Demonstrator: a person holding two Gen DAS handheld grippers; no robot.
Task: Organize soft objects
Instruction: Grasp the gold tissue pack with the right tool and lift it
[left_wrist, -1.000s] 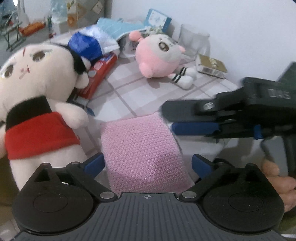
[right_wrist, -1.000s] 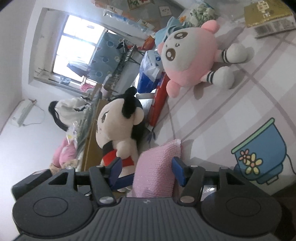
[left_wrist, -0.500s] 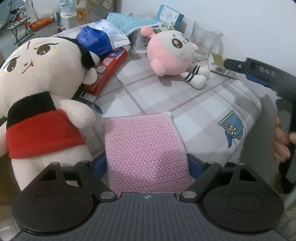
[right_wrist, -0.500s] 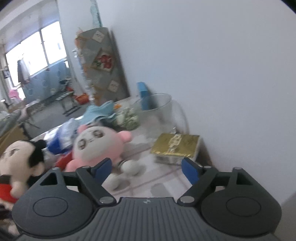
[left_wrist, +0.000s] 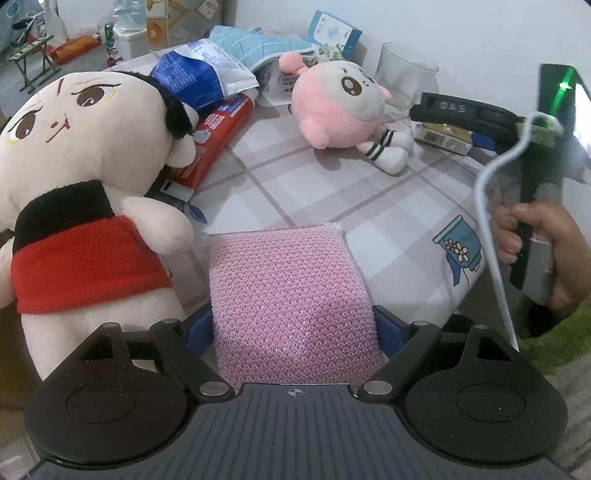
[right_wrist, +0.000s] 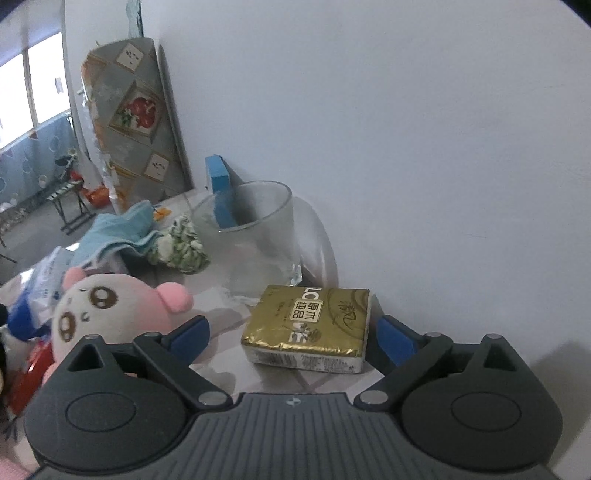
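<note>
A pink mesh sponge lies on the checked tablecloth at the near edge. My left gripper is shut on it, a blue pad pressed against each side. Left of the sponge stands a cream plush doll in a red top. A pink plush lies further back, and it shows again in the right wrist view. My right gripper is open and points at a gold tissue packet by the wall, its pads apart from the packet. From the left wrist view the right gripper hovers over the table's back right.
A clear glass stands behind the gold packet against the white wall. A blue bag, a red package and a teal cloth crowd the back left. A person's hand holds the right gripper beyond the table's right edge.
My left jaws closed onto the pink sponge. The right gripper, which had the sponge between its fingers, pulled away and swung to the back right, now facing the gold packet.
</note>
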